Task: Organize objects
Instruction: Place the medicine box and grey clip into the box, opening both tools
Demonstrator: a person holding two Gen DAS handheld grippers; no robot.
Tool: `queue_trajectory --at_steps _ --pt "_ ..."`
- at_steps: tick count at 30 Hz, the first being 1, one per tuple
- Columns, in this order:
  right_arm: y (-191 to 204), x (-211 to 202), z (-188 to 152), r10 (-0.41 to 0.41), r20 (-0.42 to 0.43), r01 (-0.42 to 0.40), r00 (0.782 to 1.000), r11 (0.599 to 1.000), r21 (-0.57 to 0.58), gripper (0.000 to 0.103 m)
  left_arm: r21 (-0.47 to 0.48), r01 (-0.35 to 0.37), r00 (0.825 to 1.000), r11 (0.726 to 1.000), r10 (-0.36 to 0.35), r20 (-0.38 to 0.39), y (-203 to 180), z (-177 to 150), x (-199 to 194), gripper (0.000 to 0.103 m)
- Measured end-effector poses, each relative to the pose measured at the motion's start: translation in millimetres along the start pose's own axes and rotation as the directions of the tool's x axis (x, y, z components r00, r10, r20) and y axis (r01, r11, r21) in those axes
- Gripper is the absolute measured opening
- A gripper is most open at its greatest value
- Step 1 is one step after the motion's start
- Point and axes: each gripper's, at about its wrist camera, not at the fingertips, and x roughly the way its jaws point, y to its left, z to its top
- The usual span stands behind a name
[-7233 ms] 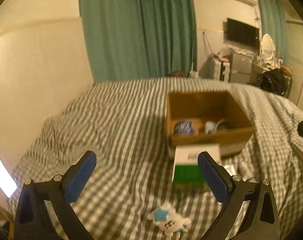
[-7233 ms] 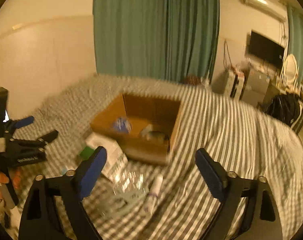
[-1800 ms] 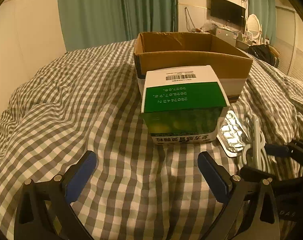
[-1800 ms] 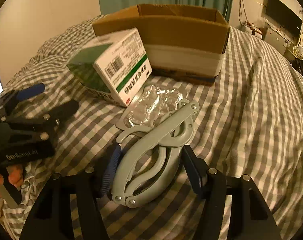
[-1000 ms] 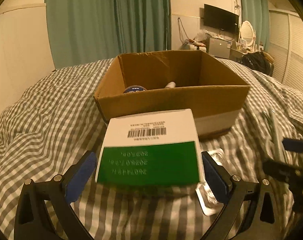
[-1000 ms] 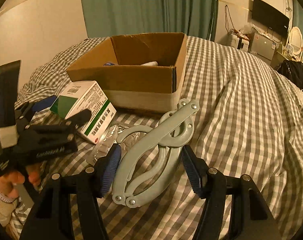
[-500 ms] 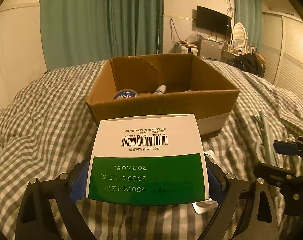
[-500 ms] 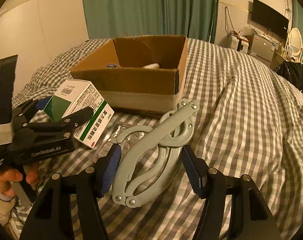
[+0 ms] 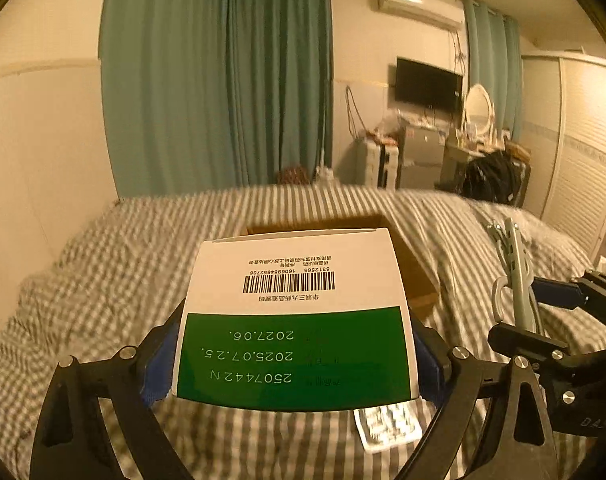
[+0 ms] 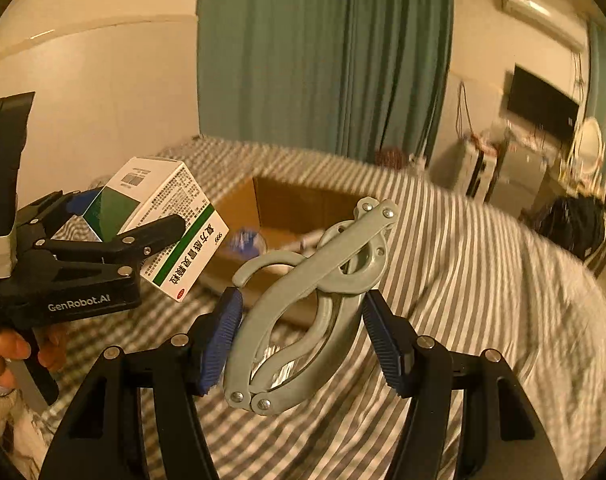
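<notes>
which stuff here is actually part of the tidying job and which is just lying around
In the job:
medicine box, held by the left gripper
grey folding hanger, held by the right gripper
cardboard box
blister pack on the bed

Lying about:
curtains
TV
mirror
black bag

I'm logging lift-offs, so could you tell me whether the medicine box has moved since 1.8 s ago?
Yes. The medicine box has risen off the checked bedspread, above the cardboard box.
</notes>
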Motion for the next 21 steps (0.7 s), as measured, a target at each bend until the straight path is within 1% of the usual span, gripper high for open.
queue_trajectory --at_steps 4,8,12,15,19,20,21 --pt "-2 -2 32 0.001 0.052 0.000 0.999 1.000 -0.021 0.062 0.005 -0.011 0.999 1.000 0.011 0.044 5 27 2 0.095" --pt "-7 9 56 0.003 0.075 -0.001 0.997 1.000 -0.022 0.062 0.001 -0.010 0.998 1.000 0.010 0.067 12 49 15 0.095" --pt "-15 33 81 -0.011 0.086 0.013 0.996 1.000 -0.025 0.062 0.013 -0.023 0.997 1.000 0.022 0.076 16 61 32 0.095" --pt "-25 56 95 -0.001 0.089 0.002 0.996 1.000 -0.003 0.062 0.007 -0.023 0.997 1.000 0.023 0.072 18 69 50 0.095" --pt "-39 92 107 0.005 0.074 -0.007 0.997 1.000 0.024 0.062 0.017 -0.025 0.998 1.000 0.024 0.057 16 73 78 0.095" --pt "-42 99 108 0.001 0.068 -0.003 0.998 1.000 0.027 0.062 0.020 -0.041 0.998 0.999 0.040 0.048 16 73 89 0.095" --pt "-44 109 109 -0.001 0.059 0.000 0.998 1.000 0.029 0.062 0.020 -0.041 0.998 0.999 0.040 0.041 17 72 95 0.095"
